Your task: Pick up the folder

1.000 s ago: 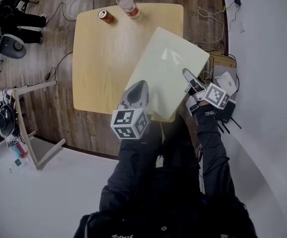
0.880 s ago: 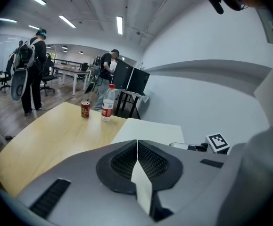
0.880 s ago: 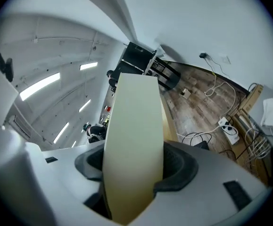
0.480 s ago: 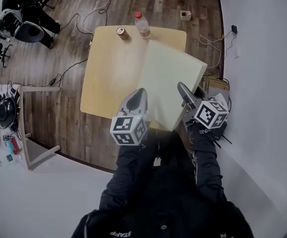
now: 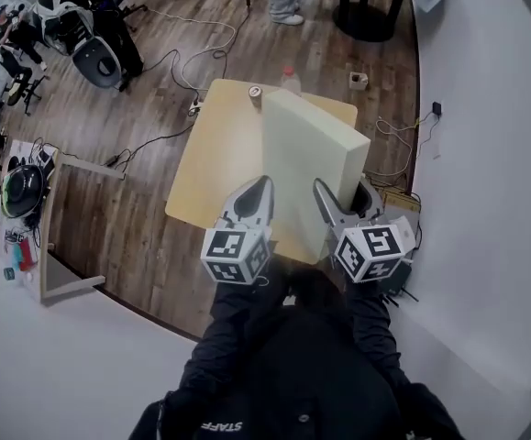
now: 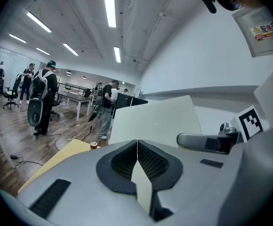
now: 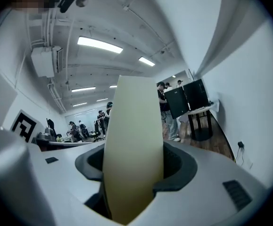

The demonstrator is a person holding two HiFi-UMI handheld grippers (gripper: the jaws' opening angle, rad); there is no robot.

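Observation:
The pale cream folder [image 5: 306,163] hangs in the air above the light wooden table [image 5: 205,168], tilted up on edge between both grippers. My left gripper [image 5: 261,189] is shut on the folder's near left edge; a thin cream strip [image 6: 142,182] shows between its closed pads. My right gripper [image 5: 324,191] is shut on the folder's thicker side, which fills its jaws as a wide cream band [image 7: 134,145]. In the left gripper view the folder's face [image 6: 155,121] rises ahead, with the right gripper [image 6: 211,141] beside it.
A drink can [image 5: 255,92] and a plastic bottle [image 5: 290,79] stand at the table's far edge. A white wall [image 5: 485,154] runs along the right. Cables [image 5: 201,53], office chairs [image 5: 91,26], a wooden frame [image 5: 59,236] and standing people [image 6: 44,98] are round about.
Both grippers have risen with the folder, which went from lying nearly flat on the table's corner to standing steeply on edge. The right gripper rolled over; the table looks farther below.

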